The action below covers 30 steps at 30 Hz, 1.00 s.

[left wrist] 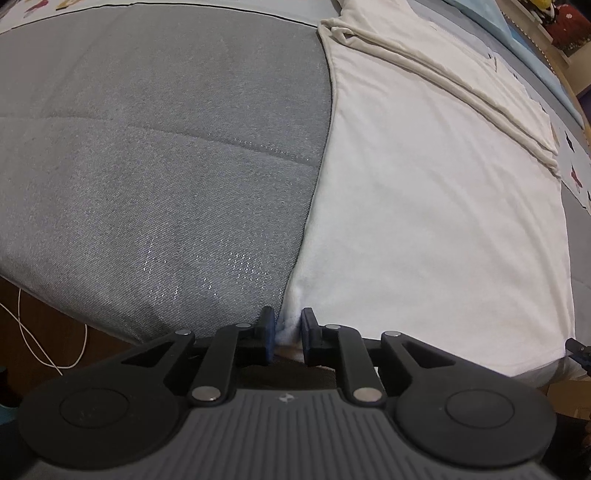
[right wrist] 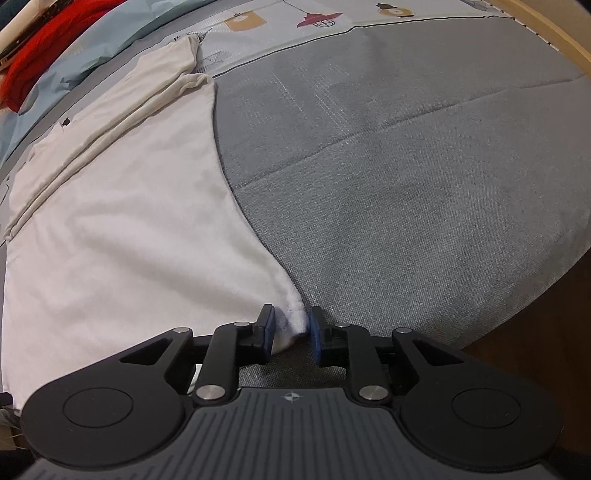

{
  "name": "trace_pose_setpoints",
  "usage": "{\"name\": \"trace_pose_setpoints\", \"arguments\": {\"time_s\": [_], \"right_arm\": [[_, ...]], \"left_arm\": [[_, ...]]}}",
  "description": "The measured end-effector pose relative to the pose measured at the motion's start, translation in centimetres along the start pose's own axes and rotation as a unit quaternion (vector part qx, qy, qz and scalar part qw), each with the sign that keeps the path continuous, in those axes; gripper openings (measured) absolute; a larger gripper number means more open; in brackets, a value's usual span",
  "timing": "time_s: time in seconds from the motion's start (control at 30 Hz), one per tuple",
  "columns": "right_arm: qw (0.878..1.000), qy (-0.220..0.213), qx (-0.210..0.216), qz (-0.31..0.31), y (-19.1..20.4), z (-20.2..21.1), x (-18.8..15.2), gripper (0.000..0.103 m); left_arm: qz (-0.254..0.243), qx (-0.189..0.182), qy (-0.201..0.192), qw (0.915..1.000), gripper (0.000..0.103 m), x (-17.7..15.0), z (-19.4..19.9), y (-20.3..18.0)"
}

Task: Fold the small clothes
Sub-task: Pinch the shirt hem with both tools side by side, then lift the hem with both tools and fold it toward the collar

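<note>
A white garment (left wrist: 424,192) lies flat on a grey bed cover (left wrist: 147,166), with a sleeve folded across its far part (left wrist: 424,62). My left gripper (left wrist: 289,325) sits at the garment's near left corner, its blue pads closed around a pinch of white cloth. In the right wrist view the same garment (right wrist: 129,221) fills the left side. My right gripper (right wrist: 291,328) is at its near right corner, jaws narrowly apart with the corner cloth between the pads.
The grey bed cover (right wrist: 406,184) spreads to the right. A patterned sheet (right wrist: 295,22) and a red cloth (right wrist: 44,55) lie at the far edge. A white cable (left wrist: 48,343) lies on the brown floor at lower left. A wooden frame (right wrist: 554,33) borders the bed.
</note>
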State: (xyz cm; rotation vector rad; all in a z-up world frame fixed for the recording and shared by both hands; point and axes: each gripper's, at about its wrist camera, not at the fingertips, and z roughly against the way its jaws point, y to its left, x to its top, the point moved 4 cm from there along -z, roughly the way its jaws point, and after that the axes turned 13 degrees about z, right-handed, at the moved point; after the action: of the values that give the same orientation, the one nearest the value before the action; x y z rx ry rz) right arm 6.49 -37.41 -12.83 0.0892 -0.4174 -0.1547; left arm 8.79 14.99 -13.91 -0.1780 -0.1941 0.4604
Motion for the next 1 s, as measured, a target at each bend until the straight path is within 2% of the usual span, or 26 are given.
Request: {"name": "trace_pose_setpoints", "arguments": {"time_s": [0.43,0.57,0.67,0.83,1.0], "right_arm": [[1.0,-0.002,-0.004,0.015,0.5,0.1,-0.1,0.023],[1.0,-0.005,-0.005,0.02,0.5,0.1,-0.1,0.01],[1.0,-0.015,-0.001,0.014,0.4,0.5,0.1,0.007],[0.997,-0.067,0.023,0.001,0.3,3.2,1.0,0.007],[0.989,-0.138,0.052,0.001,0.3,7.9,2.5,0.006]], "left_arm": [[-0.013,0.005,-0.002,0.9999,0.016,0.1,-0.1,-0.3],[-0.016,0.004,-0.003,0.9999,0.013,0.1,-0.1,-0.4],[-0.019,0.002,-0.008,0.9998,0.008,0.0,0.2,-0.5],[-0.03,-0.013,-0.031,0.999,0.007,-0.3,2.0,-1.1],[-0.038,-0.054,-0.068,0.9955,0.006,-0.4,6.0,-1.8]]}}
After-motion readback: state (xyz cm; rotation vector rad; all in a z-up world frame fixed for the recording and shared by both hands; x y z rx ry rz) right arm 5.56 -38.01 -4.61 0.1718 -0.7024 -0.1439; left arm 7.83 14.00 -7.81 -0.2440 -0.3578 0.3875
